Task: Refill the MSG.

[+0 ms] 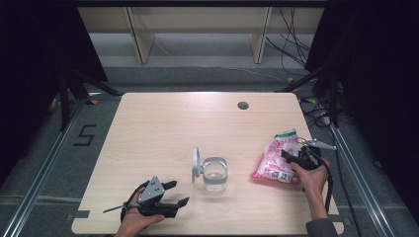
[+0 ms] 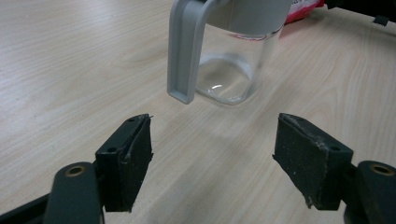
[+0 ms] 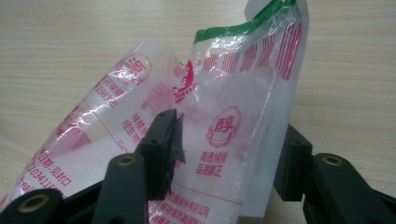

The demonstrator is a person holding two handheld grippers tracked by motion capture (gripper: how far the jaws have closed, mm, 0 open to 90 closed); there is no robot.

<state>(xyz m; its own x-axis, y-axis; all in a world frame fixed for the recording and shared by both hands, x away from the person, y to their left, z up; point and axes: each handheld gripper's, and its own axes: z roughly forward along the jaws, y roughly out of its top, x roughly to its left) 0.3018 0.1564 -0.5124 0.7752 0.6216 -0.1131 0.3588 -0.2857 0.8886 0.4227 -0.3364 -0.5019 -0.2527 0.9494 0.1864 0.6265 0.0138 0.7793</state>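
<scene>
A clear plastic bag (image 1: 273, 160) with red print and white powder lies at the table's right side. My right gripper (image 1: 292, 157) is at its right edge. In the right gripper view the bag (image 3: 243, 84) stands crumpled between the jaws, and the gripper (image 3: 229, 130) is shut on it. A clear glass jar (image 1: 216, 174) with a grey flip lid (image 1: 196, 163) standing open sits at the front middle. My left gripper (image 1: 179, 193) rests open near the front edge, left of the jar. In the left gripper view the jar (image 2: 233, 70) is just beyond the open gripper (image 2: 215, 135).
The wooden table (image 1: 163, 123) has a round grey cable hole (image 1: 242, 105) at the back right. Black stands and cables line the floor on both sides. A number 5 is marked on the floor (image 1: 85, 135) at the left.
</scene>
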